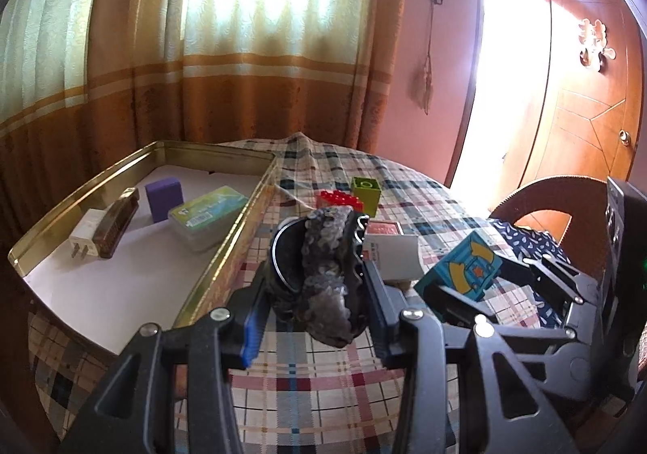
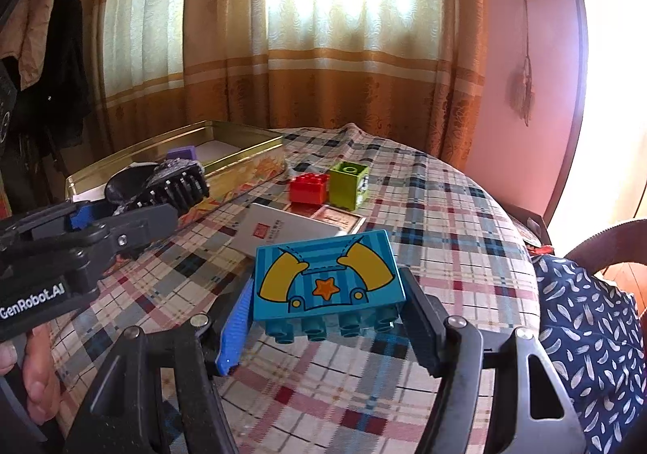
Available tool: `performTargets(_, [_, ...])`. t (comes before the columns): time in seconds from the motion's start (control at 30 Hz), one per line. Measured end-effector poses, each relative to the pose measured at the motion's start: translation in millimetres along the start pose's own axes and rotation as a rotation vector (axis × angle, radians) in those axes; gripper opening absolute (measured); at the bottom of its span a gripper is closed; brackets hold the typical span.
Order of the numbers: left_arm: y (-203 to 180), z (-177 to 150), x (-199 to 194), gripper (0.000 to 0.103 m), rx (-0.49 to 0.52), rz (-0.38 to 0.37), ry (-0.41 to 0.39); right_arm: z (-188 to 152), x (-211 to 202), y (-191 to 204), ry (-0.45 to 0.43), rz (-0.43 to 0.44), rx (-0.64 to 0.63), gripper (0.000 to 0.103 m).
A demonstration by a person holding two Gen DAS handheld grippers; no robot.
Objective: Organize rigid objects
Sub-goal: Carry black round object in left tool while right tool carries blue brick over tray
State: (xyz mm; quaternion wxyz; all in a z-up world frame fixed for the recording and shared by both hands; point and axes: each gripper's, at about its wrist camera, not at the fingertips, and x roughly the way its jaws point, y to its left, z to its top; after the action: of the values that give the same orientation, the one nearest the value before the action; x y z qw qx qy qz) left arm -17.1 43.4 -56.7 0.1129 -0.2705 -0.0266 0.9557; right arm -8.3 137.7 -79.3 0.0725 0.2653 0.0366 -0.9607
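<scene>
left to right, as the left wrist view shows it. a gold tin tray sits at the left of the table on the plaid tablecloth. inside it, on a white liner: a white plug adapter, touching a brown rectangular case; a purple block standing just beside them; a green-labelled clear box against the tray's near right wall.

left gripper: jaws partly spread and pinching a black hair clip with a grey sequined cover. both pads press on the clip's sides. the clip is held above the cloth, just right of the tray's outer wall. in the right wrist view the clip's black teeth project past the fingers toward the tray.

beyond the clip, on the cloth: a red brick beside a green brick, and nearer, a white card box lying over a reddish flat packet.

right gripper: jaws about half spread and clamped on a blue printed brick, one pad on each end. the brick is tilted, studs toward the camera, and is clear of the cloth, near the table's right part.

at the far right, a chair carries a navy patterned fabric. a person's fingers show at the lower left of the right wrist view.
</scene>
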Motion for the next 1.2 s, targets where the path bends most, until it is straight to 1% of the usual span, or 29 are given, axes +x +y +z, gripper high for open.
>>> performTargets(0.17, [3, 0, -8, 0.042, 0.006, 0.021, -0.045, 1, -1, 5, -0.002, 0.009, -0.007, 0.068])
performTargets(0.4, [11, 0, -13, 0.042, -0.011, 0.034, -0.067, 1, 0, 11, 0.005, 0.022, -0.014, 0.068])
performTargets(0.7, [11, -1, -18, 0.042, 0.004, 0.038, -0.095, 1, -1, 18, 0.006, 0.035, -0.025, 0.068])
performTargets(0.93, [17, 1, -19, 0.042, -0.008, 0.046, -0.099, 2, -2, 22, 0.007, 0.048, -0.034, 0.068])
performTargets(1.07, [18, -1, -24, 0.042, 0.01, 0.07, -0.121, 3, -3, 25, 0.005, 0.054, -0.037, 0.068])
performTargets(1.2, [28, 0, -25, 0.042, -0.018, 0.087, -0.128, 4, -4, 28, 0.002, 0.06, -0.042, 0.068])
